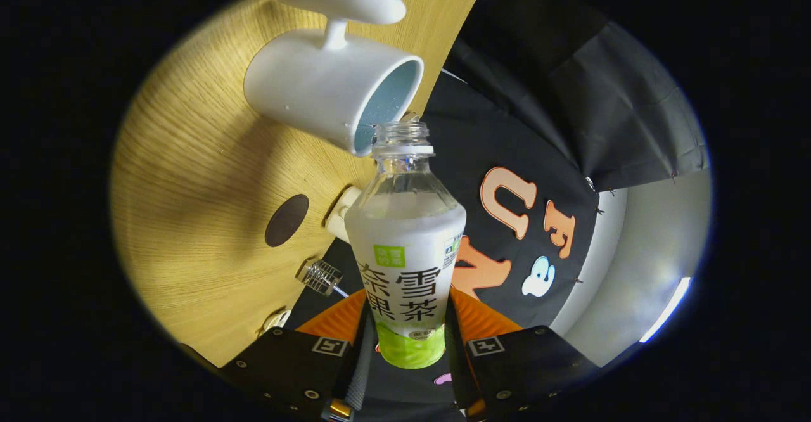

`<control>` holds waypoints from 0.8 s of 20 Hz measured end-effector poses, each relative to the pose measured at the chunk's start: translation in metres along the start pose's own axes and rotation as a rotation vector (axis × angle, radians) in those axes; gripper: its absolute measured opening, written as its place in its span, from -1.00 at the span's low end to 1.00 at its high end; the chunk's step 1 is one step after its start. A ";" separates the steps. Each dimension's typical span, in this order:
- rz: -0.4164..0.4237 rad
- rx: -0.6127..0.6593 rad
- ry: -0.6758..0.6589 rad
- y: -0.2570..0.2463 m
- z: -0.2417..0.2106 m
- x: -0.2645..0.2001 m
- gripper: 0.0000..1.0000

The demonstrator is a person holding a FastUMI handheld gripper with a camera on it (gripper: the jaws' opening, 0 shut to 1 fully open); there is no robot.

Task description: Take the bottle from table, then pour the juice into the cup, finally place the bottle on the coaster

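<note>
My gripper [408, 336] is shut on a clear plastic bottle [405, 244] with a white and green label, both fingers pressing its lower body. The bottle is uncapped and tipped over, and its open neck [401, 138] sits right at the rim of a white cup [329, 89] with a pale blue inside. The cup stands on the wooden table [190, 175], its handle pointing away from the bottle. A dark round coaster [286, 220] lies flat on the table beside the bottle's shoulder, on the near side of the cup. Liquid inside the bottle cannot be made out.
A white cylinder [340, 213] and a small clear ribbed thing [320, 277] hang at the table's edge near the coaster. Another small fitting [275, 320] sits further along that edge. Black cloth walls [608, 111] close off the space beyond the table.
</note>
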State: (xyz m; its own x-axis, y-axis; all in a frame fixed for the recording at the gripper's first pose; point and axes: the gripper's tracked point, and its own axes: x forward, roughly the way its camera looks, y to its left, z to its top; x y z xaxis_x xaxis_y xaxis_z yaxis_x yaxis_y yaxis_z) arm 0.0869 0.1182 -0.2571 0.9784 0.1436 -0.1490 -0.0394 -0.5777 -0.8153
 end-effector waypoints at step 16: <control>0.339 1.032 0.057 0.066 0.010 -0.003 0.09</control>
State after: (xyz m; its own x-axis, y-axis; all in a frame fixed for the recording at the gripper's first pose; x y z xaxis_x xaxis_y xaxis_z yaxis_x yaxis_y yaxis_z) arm 0.0798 0.0880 -0.3161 0.8914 0.0507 -0.4504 -0.4346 0.3777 -0.8176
